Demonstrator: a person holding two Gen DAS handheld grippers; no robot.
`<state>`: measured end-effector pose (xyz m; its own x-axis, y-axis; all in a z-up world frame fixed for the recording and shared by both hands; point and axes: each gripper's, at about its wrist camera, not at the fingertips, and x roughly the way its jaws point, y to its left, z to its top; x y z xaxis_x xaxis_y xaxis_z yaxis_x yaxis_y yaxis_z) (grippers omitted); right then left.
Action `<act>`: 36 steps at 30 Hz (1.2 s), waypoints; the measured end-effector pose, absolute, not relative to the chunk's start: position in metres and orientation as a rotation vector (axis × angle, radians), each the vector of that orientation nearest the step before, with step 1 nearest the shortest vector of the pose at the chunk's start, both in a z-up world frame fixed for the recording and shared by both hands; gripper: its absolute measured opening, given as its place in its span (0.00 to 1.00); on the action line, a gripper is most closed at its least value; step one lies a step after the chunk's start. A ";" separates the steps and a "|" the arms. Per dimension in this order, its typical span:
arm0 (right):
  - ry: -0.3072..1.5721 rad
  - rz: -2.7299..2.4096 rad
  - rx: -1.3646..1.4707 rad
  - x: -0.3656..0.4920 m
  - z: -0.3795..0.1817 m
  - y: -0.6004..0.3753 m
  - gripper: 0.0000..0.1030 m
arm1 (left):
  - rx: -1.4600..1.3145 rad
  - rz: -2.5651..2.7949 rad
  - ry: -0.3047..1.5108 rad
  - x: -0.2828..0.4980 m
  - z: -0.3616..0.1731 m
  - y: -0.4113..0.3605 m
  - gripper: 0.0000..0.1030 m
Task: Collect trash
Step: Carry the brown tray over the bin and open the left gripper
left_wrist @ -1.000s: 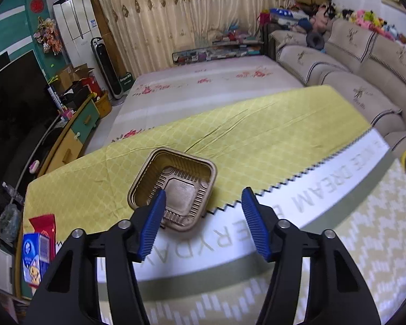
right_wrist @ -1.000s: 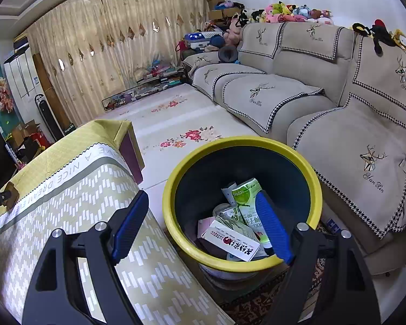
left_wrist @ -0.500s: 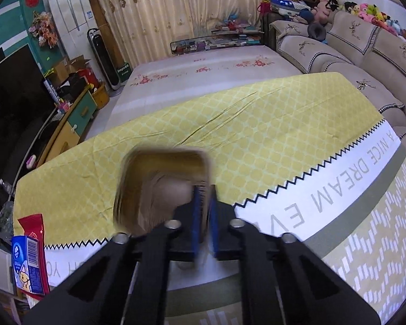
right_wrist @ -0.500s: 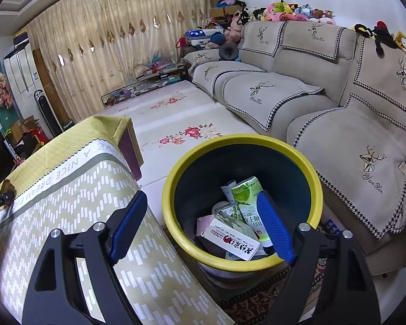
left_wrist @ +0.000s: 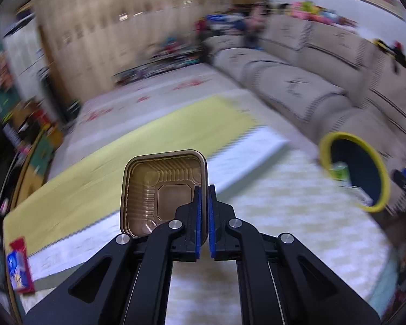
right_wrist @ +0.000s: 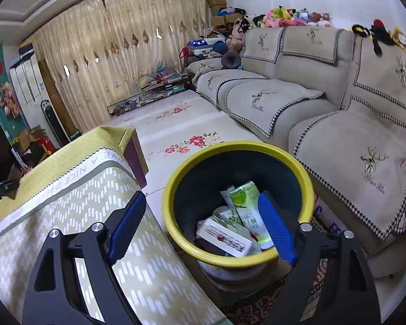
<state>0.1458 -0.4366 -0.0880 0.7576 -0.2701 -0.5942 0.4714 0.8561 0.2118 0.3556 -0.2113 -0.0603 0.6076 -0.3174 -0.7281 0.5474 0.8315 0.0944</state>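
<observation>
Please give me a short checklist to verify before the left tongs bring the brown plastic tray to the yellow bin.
1. Left tongs shut on the brown tray, at its right wall: ok.
2. Tray lifted off the table: cannot tell, the background is blurred.
3. Grip secure: cannot tell; only one wall is pinched, so the tray may swing.
4. Yellow bin mouth open, room above the trash inside: ok.
5. Right tongs open, holding nothing: ok.
6. Right tongs out of the drop path: not ok; they hang at the bin rim.
</observation>
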 end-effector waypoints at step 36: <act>0.553 -0.442 0.365 0.031 -0.067 -0.498 0.86 | 0.447 -0.799 0.875 0.286 -0.131 -0.518 0.80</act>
<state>0.0310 -0.4980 -0.0671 0.7626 -0.3010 -0.5726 0.4924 0.8441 0.2122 0.2865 -0.5181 -0.1309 0.3865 -0.4313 -0.8153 0.7729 0.6337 0.0312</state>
